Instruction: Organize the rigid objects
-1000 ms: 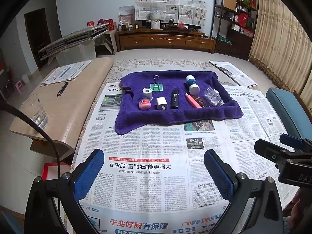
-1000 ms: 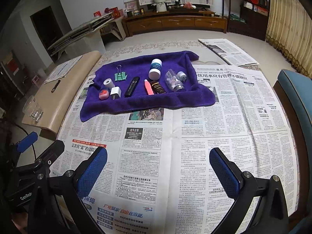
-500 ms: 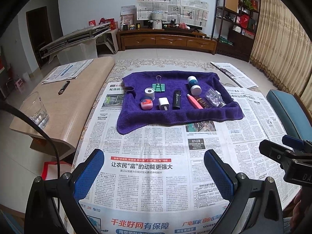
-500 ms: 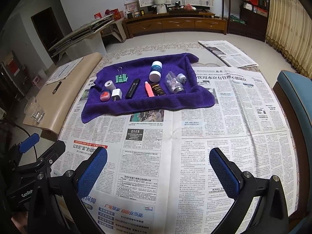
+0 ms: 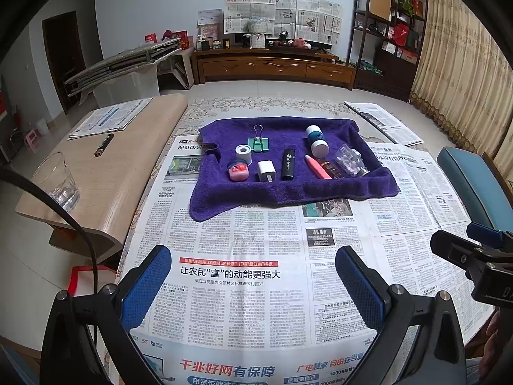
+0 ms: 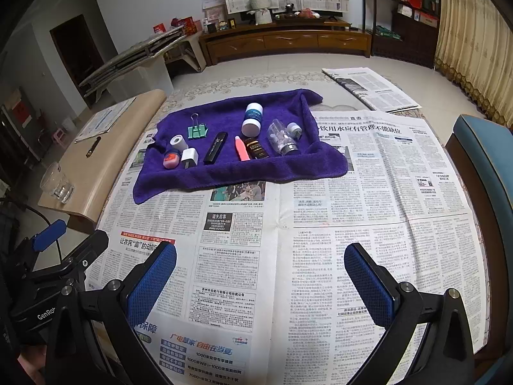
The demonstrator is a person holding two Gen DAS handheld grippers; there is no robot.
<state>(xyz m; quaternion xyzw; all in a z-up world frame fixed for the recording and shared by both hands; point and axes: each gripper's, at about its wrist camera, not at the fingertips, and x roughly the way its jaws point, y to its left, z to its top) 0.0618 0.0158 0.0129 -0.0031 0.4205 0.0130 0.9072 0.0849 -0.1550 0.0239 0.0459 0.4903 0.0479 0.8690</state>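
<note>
A table spread with printed newspaper sheets [image 5: 243, 243] stands in a living room with a long wooden cabinet [image 5: 272, 67]; small rigid items, among them a green binder clip [image 5: 259, 143], lie on a purple towel [image 5: 288, 189] at its far side. The left gripper [image 5: 253, 276] and right gripper [image 6: 259, 272] hover over the near newspaper, well apart from the towel, both with blue-padded jaws wide apart and empty

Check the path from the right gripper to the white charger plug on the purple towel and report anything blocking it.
Nothing visible blocks it. Only flat newspaper lies between the open right gripper and the purple towel. The white charger plug sits near the front edge, a pink tin close beside it.
</note>
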